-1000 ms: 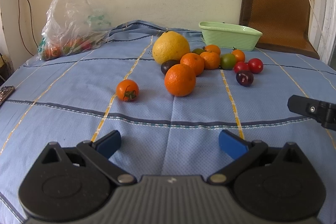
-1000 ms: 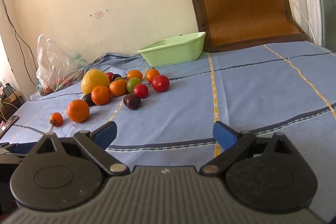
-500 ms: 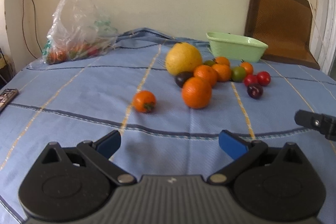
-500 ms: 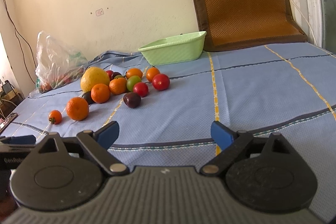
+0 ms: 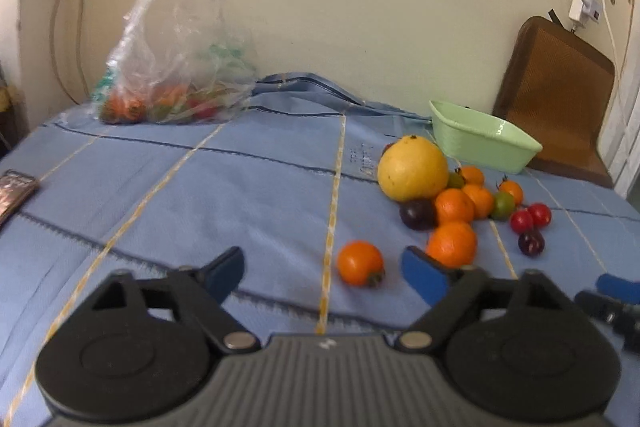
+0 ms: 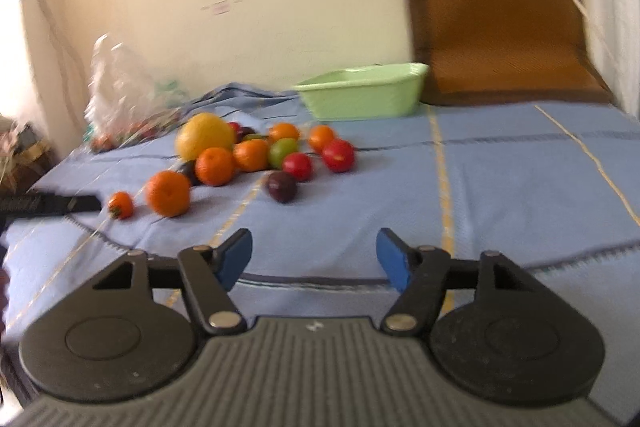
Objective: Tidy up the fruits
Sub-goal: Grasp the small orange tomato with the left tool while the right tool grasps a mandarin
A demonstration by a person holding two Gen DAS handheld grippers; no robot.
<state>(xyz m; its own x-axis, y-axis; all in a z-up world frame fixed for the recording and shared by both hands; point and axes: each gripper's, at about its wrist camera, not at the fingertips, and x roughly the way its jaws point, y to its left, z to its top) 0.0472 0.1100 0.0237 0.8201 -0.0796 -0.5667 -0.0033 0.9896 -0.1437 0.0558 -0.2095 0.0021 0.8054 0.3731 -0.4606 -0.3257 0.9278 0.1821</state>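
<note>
A cluster of fruit lies on the blue cloth: a big yellow fruit (image 5: 413,167), several oranges (image 5: 452,243), dark plums (image 5: 531,243), red tomatoes (image 5: 539,215) and a green one (image 5: 503,205). A small orange persimmon (image 5: 359,263) lies apart, nearest my left gripper (image 5: 324,275), which is open and empty just short of it. My right gripper (image 6: 314,261) is open and empty, well short of the fruit (image 6: 282,186). A light green tub (image 5: 482,135) stands behind the fruit, also in the right wrist view (image 6: 362,89).
A clear plastic bag (image 5: 172,67) with more fruit sits at the back left by the wall. A brown woven cushion (image 5: 554,99) leans at the back right. A dark flat object (image 5: 14,189) lies at the left edge. The right gripper's tip (image 5: 616,297) shows at lower right.
My left gripper has swung left and moved closer, so the persimmon now lies between its fingers' line. My right gripper has moved forward toward the fruit.
</note>
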